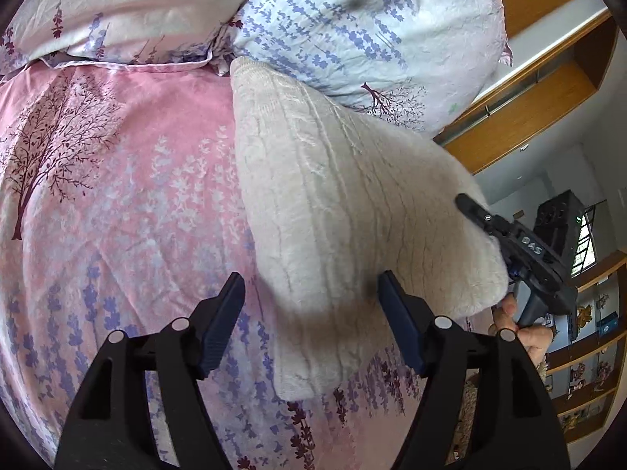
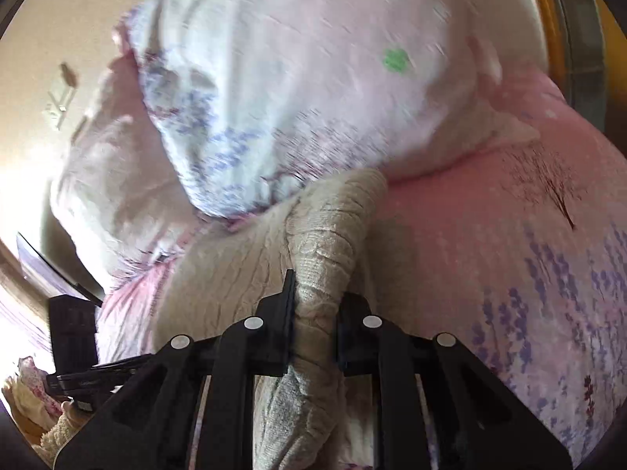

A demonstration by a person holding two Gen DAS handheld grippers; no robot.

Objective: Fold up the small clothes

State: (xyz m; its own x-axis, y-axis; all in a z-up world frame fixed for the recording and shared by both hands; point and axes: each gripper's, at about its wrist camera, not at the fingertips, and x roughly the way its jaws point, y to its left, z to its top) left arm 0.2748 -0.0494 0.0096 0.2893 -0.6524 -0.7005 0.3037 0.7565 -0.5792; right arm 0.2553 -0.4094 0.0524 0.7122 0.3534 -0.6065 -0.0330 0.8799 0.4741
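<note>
A cream ribbed knit garment (image 1: 345, 211) lies partly on the pink floral bedsheet (image 1: 117, 203) and is lifted at its right side. My left gripper (image 1: 311, 293) is open and empty, its fingers on either side of the garment's near part. My right gripper (image 1: 470, 205) appears in the left wrist view at the garment's right edge. In the right wrist view my right gripper (image 2: 317, 297) is shut on a bunched fold of the garment (image 2: 329, 243), which hangs down between the fingers.
Two floral pillows (image 1: 352, 27) lie at the head of the bed, behind the garment; one also fills the right wrist view (image 2: 294, 78). A wooden headboard and shelves (image 1: 548, 90) stand to the right. A dark device (image 2: 74, 333) sits left of the bed.
</note>
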